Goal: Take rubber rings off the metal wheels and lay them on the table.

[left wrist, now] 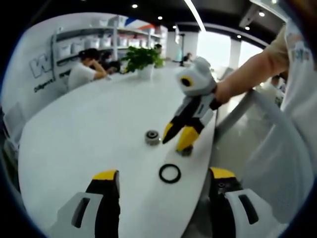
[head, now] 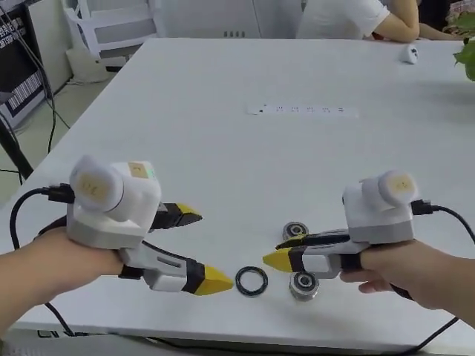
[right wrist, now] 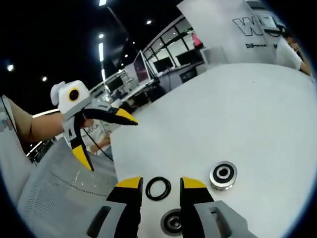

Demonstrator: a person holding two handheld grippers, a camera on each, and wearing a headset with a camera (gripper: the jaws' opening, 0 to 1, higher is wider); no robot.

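Observation:
A loose black rubber ring (head: pixel 251 281) (left wrist: pixel 170 173) (right wrist: pixel 158 188) lies flat on the white table (head: pixel 245 156) near its front edge. Two small metal wheels rest to its right, one farther back (head: pixel 295 231) (left wrist: pixel 152 137) (right wrist: pixel 223 175) and one nearer (head: pixel 304 284) (right wrist: pixel 173 221). My left gripper (head: pixel 204 248) (left wrist: pixel 163 173) hovers left of the ring with its jaws spread wide and nothing in them. My right gripper (head: pixel 274 252) (right wrist: pixel 161 182) points at the ring from the right, open and holding nothing, with the nearer wheel under it.
A white power strip (head: pixel 304 110) lies mid-table and a computer mouse (head: pixel 410 53) at the far right. A person (head: pixel 349 18) sits at the far end beside a plant (head: pixel 467 44). Cables (head: pixel 30 222) hang off the left edge.

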